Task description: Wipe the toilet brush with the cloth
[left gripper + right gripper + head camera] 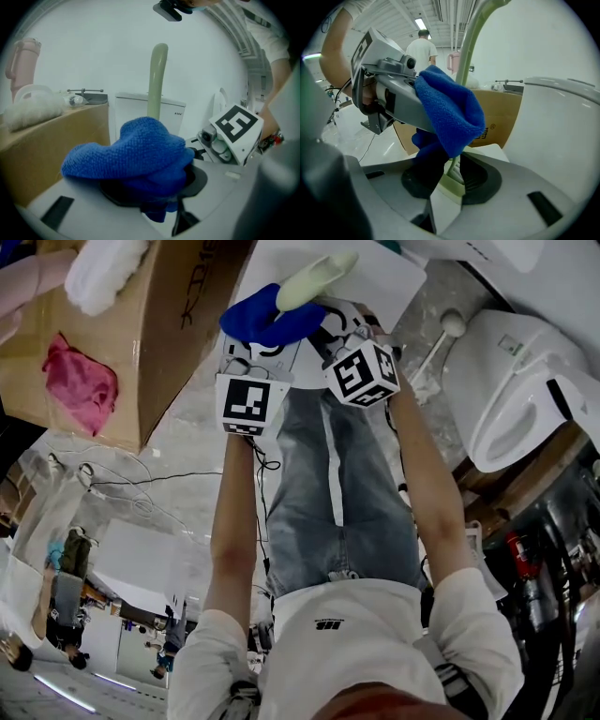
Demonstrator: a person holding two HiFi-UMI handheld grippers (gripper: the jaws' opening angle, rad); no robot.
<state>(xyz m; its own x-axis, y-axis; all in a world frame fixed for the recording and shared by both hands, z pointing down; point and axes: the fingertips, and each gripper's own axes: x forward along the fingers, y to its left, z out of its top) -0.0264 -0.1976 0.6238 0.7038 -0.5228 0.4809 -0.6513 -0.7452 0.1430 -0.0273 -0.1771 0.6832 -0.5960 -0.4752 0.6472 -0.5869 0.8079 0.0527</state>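
Between the jaws of the left gripper [150,190] a bunched blue cloth [133,150] is clamped, with the jaws closed on it. Just beyond the cloth, the pale green handle of the toilet brush [158,79] is seen rising upright. The right gripper [449,182] is held close alongside with its jaws set wide apart. The lower part of the handle is seen between them, lying against one pad, while a fold of the cloth is draped over it from above; no squeeze on the handle can be made out. Both forearms [232,521] are stretched straight forward, and both grippers are tilted downward, their marker cubes [251,404] kept near each other. To the left of the left gripper a cardboard box [169,334] is set, its edge near the jaws. To the right of the right gripper the white toilet [511,399] is found, also near. Between box and toilet a strip of grey floor [187,418] is seen beside the grippers.
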